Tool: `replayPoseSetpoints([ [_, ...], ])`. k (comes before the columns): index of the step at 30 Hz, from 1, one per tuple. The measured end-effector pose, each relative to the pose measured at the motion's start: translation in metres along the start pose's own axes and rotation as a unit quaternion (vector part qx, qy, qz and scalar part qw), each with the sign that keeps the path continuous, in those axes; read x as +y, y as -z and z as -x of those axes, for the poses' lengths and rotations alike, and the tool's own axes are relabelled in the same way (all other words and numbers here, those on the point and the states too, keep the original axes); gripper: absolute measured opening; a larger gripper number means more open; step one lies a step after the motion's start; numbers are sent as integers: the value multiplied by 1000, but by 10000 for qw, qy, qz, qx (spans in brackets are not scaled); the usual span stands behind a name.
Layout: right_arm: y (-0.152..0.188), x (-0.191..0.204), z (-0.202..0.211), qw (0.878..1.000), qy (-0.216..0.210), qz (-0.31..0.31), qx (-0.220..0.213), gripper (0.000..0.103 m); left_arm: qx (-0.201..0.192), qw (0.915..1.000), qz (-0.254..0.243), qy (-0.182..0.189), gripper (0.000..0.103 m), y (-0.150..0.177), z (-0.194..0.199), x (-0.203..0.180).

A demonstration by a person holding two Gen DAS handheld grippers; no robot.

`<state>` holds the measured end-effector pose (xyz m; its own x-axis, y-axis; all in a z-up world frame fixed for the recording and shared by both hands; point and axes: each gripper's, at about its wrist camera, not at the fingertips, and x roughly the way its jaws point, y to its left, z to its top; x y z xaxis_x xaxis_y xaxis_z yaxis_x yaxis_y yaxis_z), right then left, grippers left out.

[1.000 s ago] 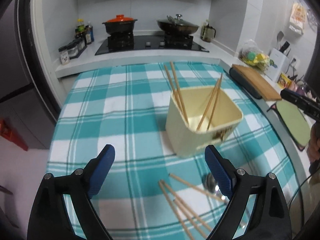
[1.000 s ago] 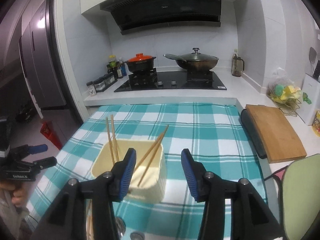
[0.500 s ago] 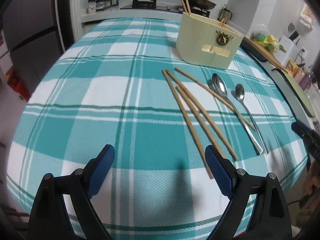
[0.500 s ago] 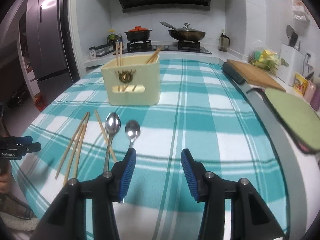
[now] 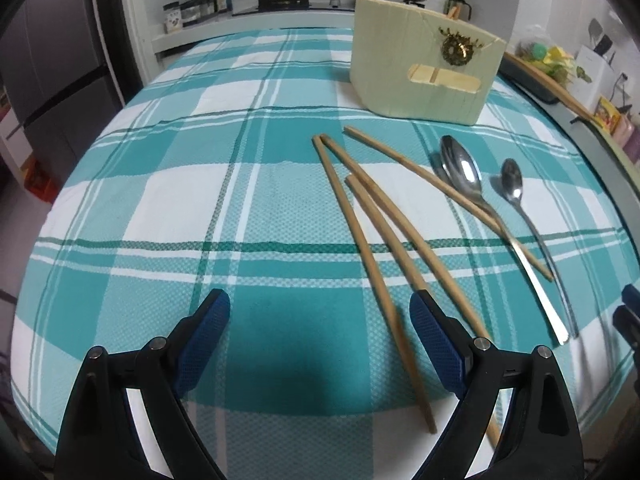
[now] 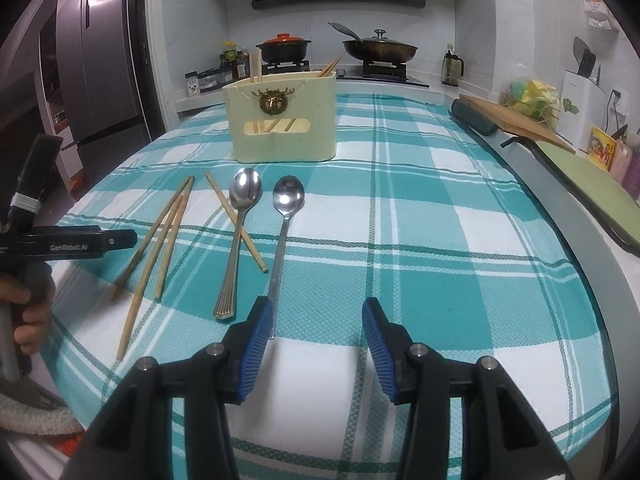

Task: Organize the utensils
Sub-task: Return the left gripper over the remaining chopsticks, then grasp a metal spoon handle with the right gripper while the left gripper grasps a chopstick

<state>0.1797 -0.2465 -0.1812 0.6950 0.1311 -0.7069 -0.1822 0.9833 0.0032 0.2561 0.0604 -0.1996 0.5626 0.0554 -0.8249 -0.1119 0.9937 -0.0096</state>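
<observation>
Behind everything a stovetop is carrying an orange-lidded pot point(image 6: 283, 45) and a lidded wok point(image 6: 379, 49), and a wooden cutting board point(image 6: 516, 120) is lying along the counter to our right. Our surface is wearing a teal and white checked cloth point(image 6: 420, 216), and on it a cream utensil holder point(image 6: 282, 118) is standing upright toward the far side, with chopsticks already leaning inside it and poking above its rim.

Near the holder, on the cloth, four loose chopsticks point(image 5: 360, 232) are lying in a loose fan, three close together and one apart, crossing under the handle of the large spoon point(image 6: 239, 236). Just beside that spoon a small spoon point(image 6: 285, 224) is lying roughly parallel, bowls toward the holder.

We are holding the left gripper point(image 5: 320, 340) low over the near edge of the cloth with its jaws spread wide and gripping nothing; the near ends of two chopsticks are running up beside its right finger, and in the left wrist view we cannot tell whether they are touching it. We are holding the right gripper point(image 6: 318, 348) just above the cloth with its jaws likewise spread and gripping nothing, the left fingertip point(image 6: 256, 344) sitting at the tip of the small spoon's handle. In the right wrist view, the left gripper's black body is showing at the left edge, with our hand point(image 6: 28, 312) wrapped around its grip.
</observation>
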Motion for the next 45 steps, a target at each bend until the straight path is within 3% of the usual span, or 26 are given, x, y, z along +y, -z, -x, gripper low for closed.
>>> replayPoseSetpoints([
  [5,-20,-2,-19,9998,-81,14,206,47,69,9998,45,-167,93,-2,-14,2],
  [13,-66,18,-98,9929,-573,225,1018,40,-69,9996,165,-225,99,1,-16,7],
  [18,-71,36,-123,9893,-288,849,1147,16,-96,9995,176,-233,99,2,-15,7],
  [20,-73,33,-123,9900,-223,795,1146,7,-110,9995,185,-250,99,2,-15,7],
  [23,-69,18,-119,9928,-53,532,1069,7,-147,9991,221,-318,97,3,-14,7],
  [28,-57,-12,-103,9940,323,-48,1041,6,-245,9985,295,-395,84,4,-10,9],
  [31,-46,-28,-89,9924,533,-373,1044,6,-310,9983,262,-424,68,5,-7,8],
  [34,-35,-37,-77,9919,642,-472,989,7,-363,9986,147,-363,50,6,-5,4],
  [39,-24,-44,-66,9927,557,-642,852,10,-380,9984,-192,-361,9,9,-1,-9],
  [41,-21,-46,-64,9927,505,-724,821,18,-380,9983,-227,-387,6,12,1,-11],
  [45,-17,-48,-58,9931,465,-774,754,24,-316,9989,-114,-335,5,23,9,-7],
])
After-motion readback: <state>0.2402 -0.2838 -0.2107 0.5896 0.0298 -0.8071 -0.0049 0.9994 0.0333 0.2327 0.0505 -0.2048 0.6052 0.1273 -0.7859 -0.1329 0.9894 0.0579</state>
